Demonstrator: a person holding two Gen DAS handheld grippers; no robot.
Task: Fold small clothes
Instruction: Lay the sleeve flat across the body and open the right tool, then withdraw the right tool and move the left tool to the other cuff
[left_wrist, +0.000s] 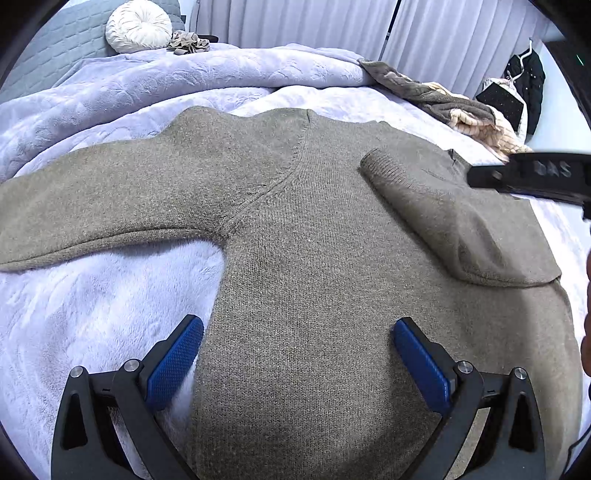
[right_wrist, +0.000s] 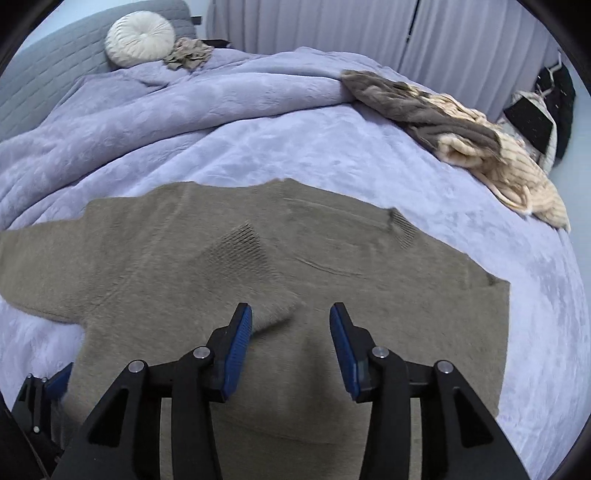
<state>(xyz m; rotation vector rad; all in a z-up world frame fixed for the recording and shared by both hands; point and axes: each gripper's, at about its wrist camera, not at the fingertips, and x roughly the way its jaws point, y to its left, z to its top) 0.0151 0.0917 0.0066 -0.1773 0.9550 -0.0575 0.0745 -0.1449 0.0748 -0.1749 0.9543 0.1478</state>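
- Left wrist view: the left gripper (left_wrist: 297, 338) hangs over the lower body of the sweater (left_wrist: 314, 258), its blue pads spread wide with nothing between them; the left pad sits over the blanket (left_wrist: 92, 295), just off the sweater's edge.
- The sweater, taupe knit, lies flat on the lilac blanket that covers the bed. One sleeve (left_wrist: 92, 206) stretches straight out to the left; the other sleeve (left_wrist: 443, 218) is folded in across the chest, its ribbed cuff pointing toward the neckline.
- The right gripper (left_wrist: 528, 175) shows only as a black edge at the right side of this view, above the folded sleeve.
- Farther back: a round white cushion (left_wrist: 138, 26) against the grey headboard (left_wrist: 62, 37), a heap of brown and cream clothes (left_wrist: 461, 107) near the bed's right edge, and pale curtains (left_wrist: 314, 22).
- Right wrist view: the right gripper (right_wrist: 291, 321) stands partly apart and holds nothing; the folded sleeve (right_wrist: 251, 266) lies on the sweater (right_wrist: 369, 295) just ahead of its left pad.
- The left gripper (right_wrist: 55, 380) peeks in at the lower left corner.
- The cushion (right_wrist: 140, 37) and clothes heap (right_wrist: 480, 147) sit beyond on the blanket (right_wrist: 258, 129).
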